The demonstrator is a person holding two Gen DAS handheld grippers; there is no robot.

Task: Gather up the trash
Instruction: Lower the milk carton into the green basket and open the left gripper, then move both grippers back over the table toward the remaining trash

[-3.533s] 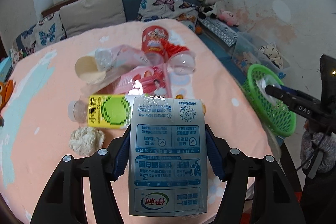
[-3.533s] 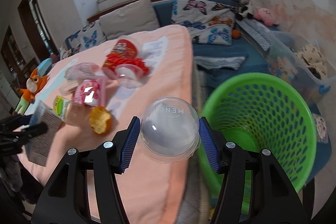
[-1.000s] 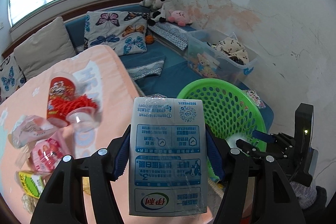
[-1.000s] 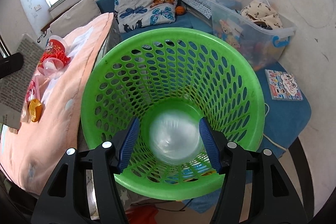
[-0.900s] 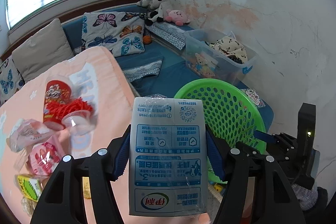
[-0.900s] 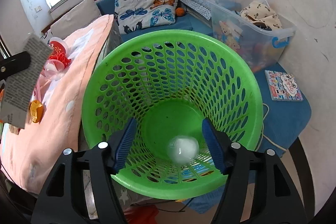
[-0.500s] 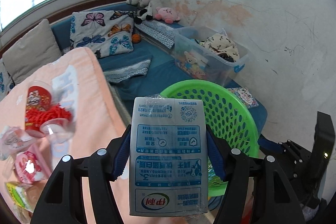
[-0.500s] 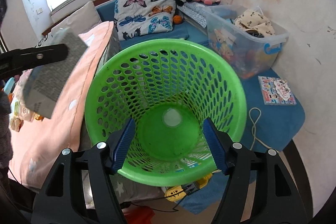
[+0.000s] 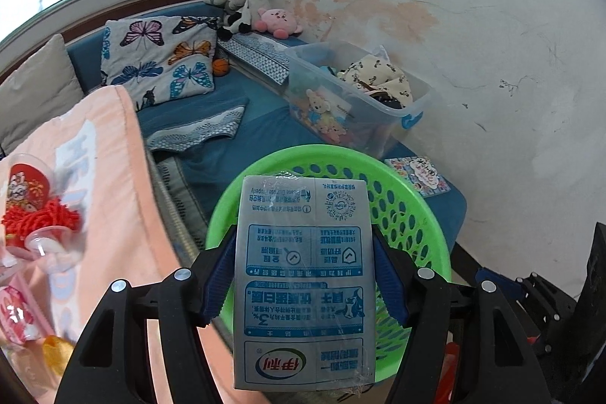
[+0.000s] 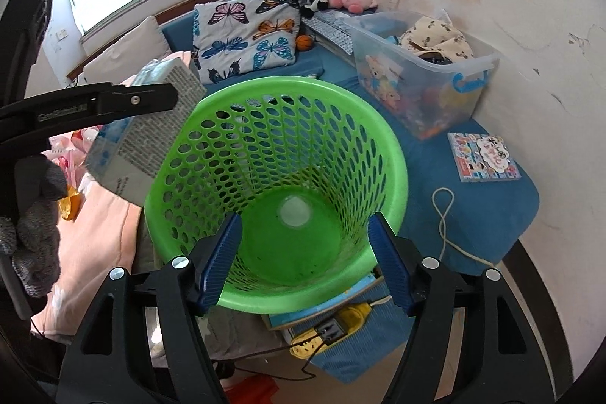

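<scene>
My left gripper (image 9: 303,275) is shut on a grey-and-blue milk carton (image 9: 303,286) and holds it over the near rim of the green mesh basket (image 9: 413,211). In the right wrist view the carton (image 10: 147,127) hangs at the basket's left rim (image 10: 242,89). My right gripper (image 10: 305,260) is open and empty above the basket. A clear plastic lid (image 10: 293,211) lies on the basket's bottom. More trash lies on the pink-covered table (image 9: 110,177): a red cup (image 9: 26,184), a clear cup (image 9: 47,245) and a pink packet (image 9: 15,313).
A clear storage bin (image 10: 428,78) with toys stands beyond the basket against the stained wall. A booklet (image 10: 484,158) and a cord (image 10: 447,214) lie on the blue mat. Butterfly cushions (image 9: 159,67) and plush toys (image 9: 246,2) sit on the sofa. A yellow power strip (image 10: 337,324) lies below the basket.
The right gripper opened and the clear lid dropped to the basket's bottom. The left gripper carried the carton from the table to the basket's rim.
</scene>
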